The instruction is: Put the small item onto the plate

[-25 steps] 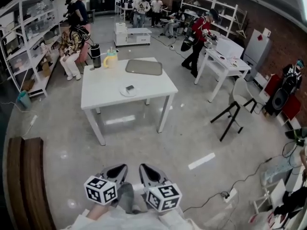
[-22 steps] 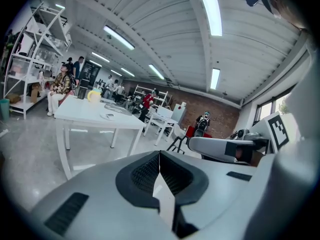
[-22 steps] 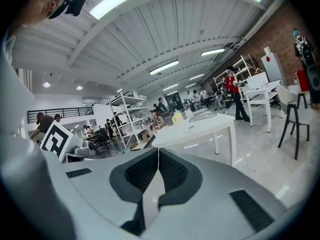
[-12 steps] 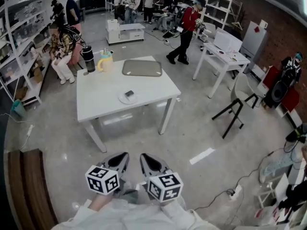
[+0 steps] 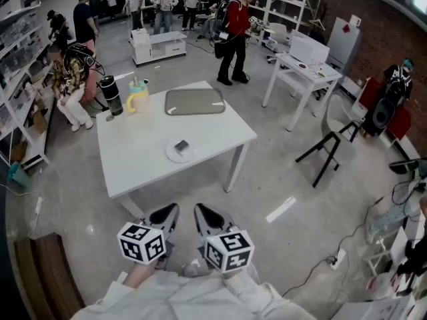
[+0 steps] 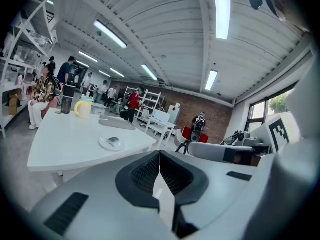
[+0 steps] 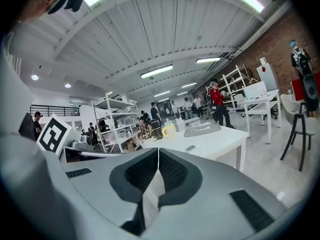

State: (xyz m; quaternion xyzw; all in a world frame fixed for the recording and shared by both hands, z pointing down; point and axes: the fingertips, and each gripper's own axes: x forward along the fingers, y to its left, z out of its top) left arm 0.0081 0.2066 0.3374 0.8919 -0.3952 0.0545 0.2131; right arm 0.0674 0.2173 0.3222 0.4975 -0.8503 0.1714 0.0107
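Holding left gripper [image 5: 167, 213] and right gripper [image 5: 203, 213] side by side at the near edge, jaws of each pressed together with nothing between. Seeing the small item [image 5: 181, 145] already lying on the plate [image 5: 173, 156], mid white table [image 5: 137, 165], well apart from both; yellow mug [image 5: 135, 101] and dark bottle [image 5: 110, 95] standing far left

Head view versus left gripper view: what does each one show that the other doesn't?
Only the head view shows the person's pale sleeves and a brown wooden bench on the floor. Only the left gripper view shows the ceiling's long lights and the left gripper close up, jaws pressed together on nothing. Both show the white table, its round white plate carrying a small dark item, a yellow mug and a flat grey tray.
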